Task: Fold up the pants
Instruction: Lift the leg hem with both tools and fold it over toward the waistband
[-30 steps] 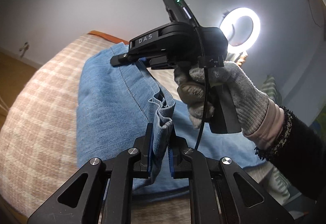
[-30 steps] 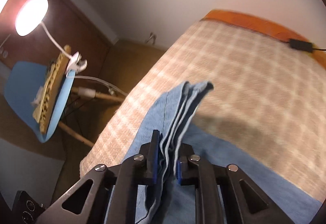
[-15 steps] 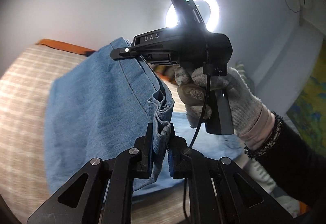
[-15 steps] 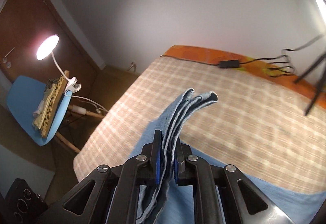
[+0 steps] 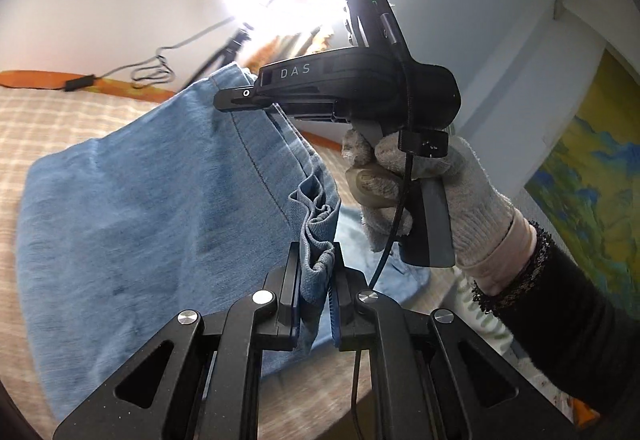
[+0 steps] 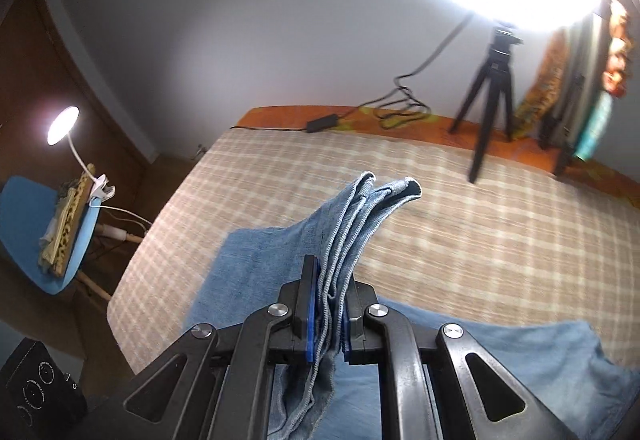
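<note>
The light blue denim pants [image 5: 140,208] lie partly lifted over the plaid bed cover [image 5: 60,120]. My left gripper [image 5: 316,276] is shut on a bunched fold of the denim at the bottom of the left wrist view. Ahead of it, a gloved hand [image 5: 460,200] holds my right gripper [image 5: 240,96], which pinches the raised far edge of the same fold. In the right wrist view my right gripper [image 6: 328,304] is shut on several stacked layers of the pants [image 6: 256,264], whose hem ends stick up beyond the pads. More denim lies flat on the bed [image 6: 500,360].
A ring light on a black tripod [image 6: 492,80] stands at the bed's far edge, beside a cable and power adapter [image 6: 324,124]. A blue chair [image 6: 24,224] with a clip lamp is off the bed's left side. A black box [image 6: 40,392] sits at the lower left.
Both grippers have carried the held fold of denim up and across the bed toward the ring light. The tripod and cable have come into view; both grips stay unchanged.
</note>
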Demonstrator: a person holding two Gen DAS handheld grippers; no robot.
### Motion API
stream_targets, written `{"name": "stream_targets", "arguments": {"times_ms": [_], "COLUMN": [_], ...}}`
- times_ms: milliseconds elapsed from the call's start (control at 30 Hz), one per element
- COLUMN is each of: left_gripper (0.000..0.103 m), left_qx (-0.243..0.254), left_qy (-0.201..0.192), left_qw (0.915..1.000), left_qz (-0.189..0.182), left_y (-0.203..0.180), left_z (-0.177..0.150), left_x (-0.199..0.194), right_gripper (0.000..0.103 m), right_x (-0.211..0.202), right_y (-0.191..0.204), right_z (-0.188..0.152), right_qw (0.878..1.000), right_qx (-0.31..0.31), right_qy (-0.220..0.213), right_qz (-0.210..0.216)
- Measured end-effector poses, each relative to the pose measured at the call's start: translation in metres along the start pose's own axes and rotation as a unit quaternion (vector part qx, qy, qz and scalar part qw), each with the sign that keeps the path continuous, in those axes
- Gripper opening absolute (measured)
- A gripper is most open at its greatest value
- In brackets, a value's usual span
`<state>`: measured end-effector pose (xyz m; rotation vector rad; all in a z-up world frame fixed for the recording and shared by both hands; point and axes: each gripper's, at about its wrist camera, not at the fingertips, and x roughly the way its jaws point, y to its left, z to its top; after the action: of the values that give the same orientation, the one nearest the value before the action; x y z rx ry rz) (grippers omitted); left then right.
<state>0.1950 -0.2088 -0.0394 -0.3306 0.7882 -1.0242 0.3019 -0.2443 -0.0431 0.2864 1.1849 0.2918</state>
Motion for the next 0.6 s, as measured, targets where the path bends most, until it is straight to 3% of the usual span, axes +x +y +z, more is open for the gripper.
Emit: {"name": "stream_targets", "arguments": {"times_ms": [233, 600], "left_gripper": [0.009, 0.009], "left_qx": [0.014, 0.033], "left_qy": [0.032, 0.062], "left_qw": [0.9991, 0.996], "left_qz": [-0.022, -0.055], "left_y": [-0.026, -0.073], "left_z": [-0.001, -0.005], "left_x": [0.05, 0.097], "right_gripper": [0.007, 0.007], "right_x": [-0.026, -0.056], "right_y": [-0.041, -0.104], "right_z": [-0.019, -0.036], "right_qw": [0.999, 0.997], "right_qx": [0.021, 0.053], "right_qy": [-0.005, -0.013], "right_qz": [-0.032, -0.061]}}
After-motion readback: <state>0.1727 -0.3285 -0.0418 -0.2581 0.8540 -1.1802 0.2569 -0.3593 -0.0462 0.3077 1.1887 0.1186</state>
